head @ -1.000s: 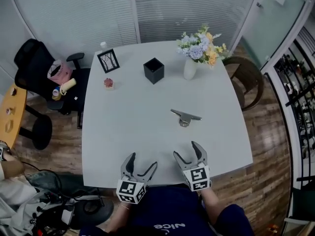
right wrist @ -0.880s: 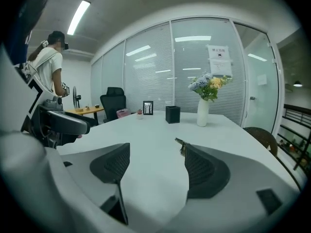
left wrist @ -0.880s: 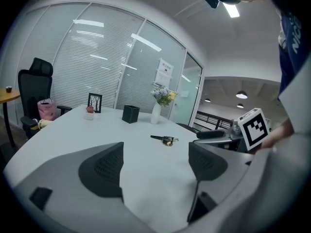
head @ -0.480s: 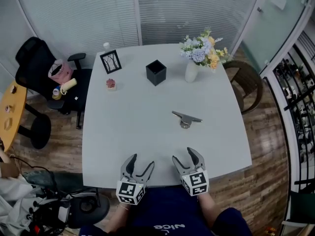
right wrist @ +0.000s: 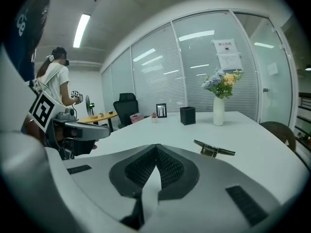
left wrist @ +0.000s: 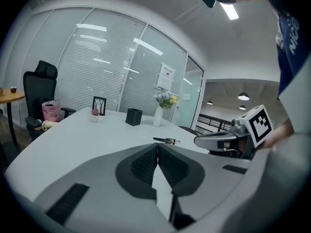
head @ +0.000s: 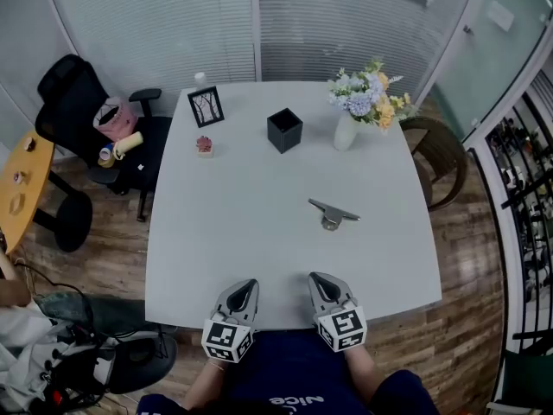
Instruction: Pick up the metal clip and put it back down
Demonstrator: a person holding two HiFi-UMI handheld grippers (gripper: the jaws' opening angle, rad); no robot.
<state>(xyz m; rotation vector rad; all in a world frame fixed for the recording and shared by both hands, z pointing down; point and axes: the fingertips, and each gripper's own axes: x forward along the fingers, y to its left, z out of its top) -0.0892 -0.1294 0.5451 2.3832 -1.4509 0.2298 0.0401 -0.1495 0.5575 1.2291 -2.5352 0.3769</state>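
Observation:
The metal clip lies flat on the white table, right of centre; it also shows in the left gripper view and the right gripper view. My left gripper and right gripper hover side by side at the table's near edge, well short of the clip. Both have just been closing and now stand shut, pads together with nothing between them. The right gripper is the one nearer the clip.
At the far side of the table stand a black square box, a white vase of flowers, a small picture frame and a tiny pink pot. A black office chair stands left, a brown chair right.
Both grippers' jaws went from wide open to shut, empty. The right gripper drew back a little toward the table's near edge; the clip has not moved.

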